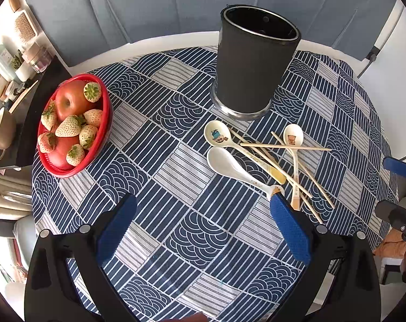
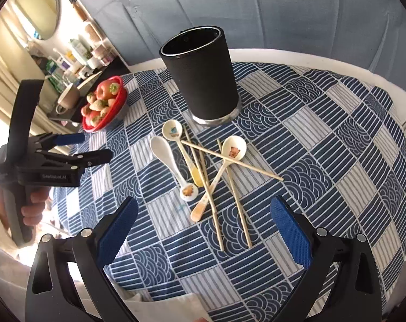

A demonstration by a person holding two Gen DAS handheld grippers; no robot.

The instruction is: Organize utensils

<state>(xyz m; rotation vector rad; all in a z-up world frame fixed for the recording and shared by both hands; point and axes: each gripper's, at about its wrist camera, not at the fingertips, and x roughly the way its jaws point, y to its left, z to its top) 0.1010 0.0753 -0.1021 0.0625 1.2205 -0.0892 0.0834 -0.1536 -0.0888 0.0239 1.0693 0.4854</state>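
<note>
One left hand-held gripper [image 2: 76, 147] labelled "GenRobot.AI", spread wide.

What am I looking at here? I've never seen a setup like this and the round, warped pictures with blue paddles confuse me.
There is no robot: a person holds a pistol-style gripper in each hand, and each carries a wide-angle camera looking along its two blue-padded fingers. One picture is from the left gripper, the other from the right gripper. In the right view you also see the left gripper from the side, with the hand on its grip. Both grippers are open and hold nothing. On the table's patterned cloth stand a black holder and a red bowl of fruit. Three spoons and several chopsticks lie loosely crossed in front of the holder.
</note>
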